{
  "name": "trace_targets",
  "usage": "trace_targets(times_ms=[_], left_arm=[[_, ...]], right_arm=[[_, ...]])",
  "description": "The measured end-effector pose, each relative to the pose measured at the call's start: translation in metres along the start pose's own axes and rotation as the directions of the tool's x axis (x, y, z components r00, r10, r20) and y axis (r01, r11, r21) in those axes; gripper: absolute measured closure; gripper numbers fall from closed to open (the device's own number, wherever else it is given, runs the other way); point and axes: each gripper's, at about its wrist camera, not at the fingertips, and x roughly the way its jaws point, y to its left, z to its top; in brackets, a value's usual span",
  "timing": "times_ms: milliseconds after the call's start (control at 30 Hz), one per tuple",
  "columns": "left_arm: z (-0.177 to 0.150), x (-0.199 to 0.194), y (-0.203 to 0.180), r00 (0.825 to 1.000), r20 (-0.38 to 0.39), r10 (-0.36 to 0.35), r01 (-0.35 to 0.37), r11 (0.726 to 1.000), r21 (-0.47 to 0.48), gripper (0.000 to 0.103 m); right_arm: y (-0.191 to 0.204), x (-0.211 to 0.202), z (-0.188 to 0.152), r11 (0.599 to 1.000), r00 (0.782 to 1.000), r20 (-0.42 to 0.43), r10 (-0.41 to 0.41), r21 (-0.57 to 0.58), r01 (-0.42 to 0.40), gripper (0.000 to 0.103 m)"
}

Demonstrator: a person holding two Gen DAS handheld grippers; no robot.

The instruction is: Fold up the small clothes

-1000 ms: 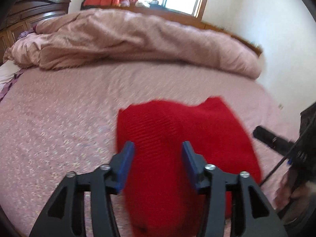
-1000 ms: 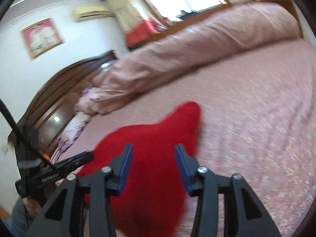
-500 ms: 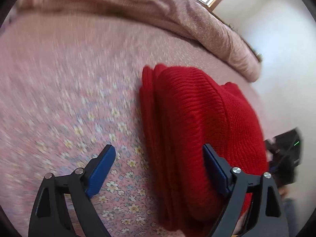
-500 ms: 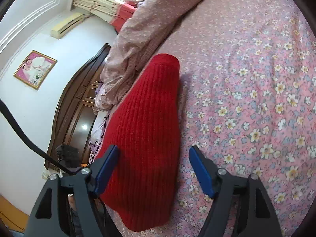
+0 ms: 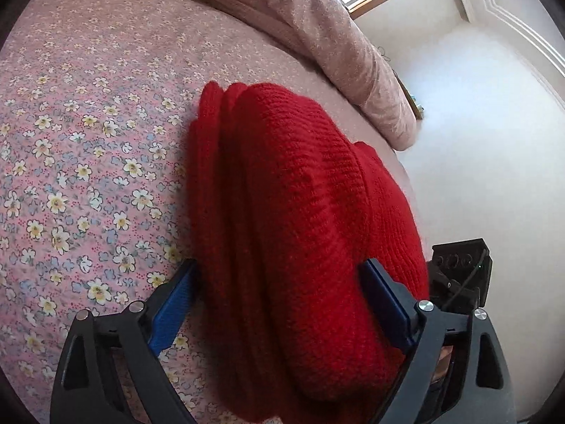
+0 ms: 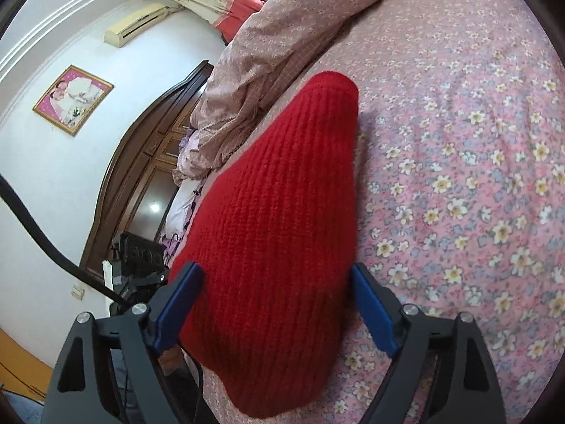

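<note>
A red knitted garment (image 5: pixel 300 233) lies folded in several layers on the pink floral bedsheet (image 5: pixel 81 162). My left gripper (image 5: pixel 279 304) is open wide, its blue pads straddling the near end of the garment. In the right wrist view the same red garment (image 6: pixel 279 233) lies between the blue pads of my right gripper (image 6: pixel 272 304), which is also open wide and low over it. The jaws of both grippers stand on either side of the fabric without squeezing it.
A rumpled pink duvet (image 5: pixel 317 24) lies along the far side of the bed. A dark wooden headboard (image 6: pixel 141 190) and a framed picture (image 6: pixel 72 99) are at the left in the right wrist view. The bed edge and white wall (image 5: pixel 476 134) are to the right.
Both grippers have opened wider and dropped close to the bed. They now straddle the red garment from opposite ends. The garment has gone from held up and blurred to lying folded on the sheet.
</note>
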Motion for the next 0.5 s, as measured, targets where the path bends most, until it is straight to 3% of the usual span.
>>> trace_targets(times_ms=[133,500], left_arm=[[0.004,-0.001,0.006,0.999,0.019,-0.042,0.043,0.998,-0.038,0.016],[-0.007,0.002,-0.007,1.0,0.014,-0.025,0.025,1.0,0.017,0.018]], right_arm=[[-0.002,0.001,0.001,0.999,1.0,0.009,0.02,0.027,-0.02,0.012],[0.001,0.014,0.006,0.999,1.0,-0.005,0.005,0.037,-0.005,0.011]])
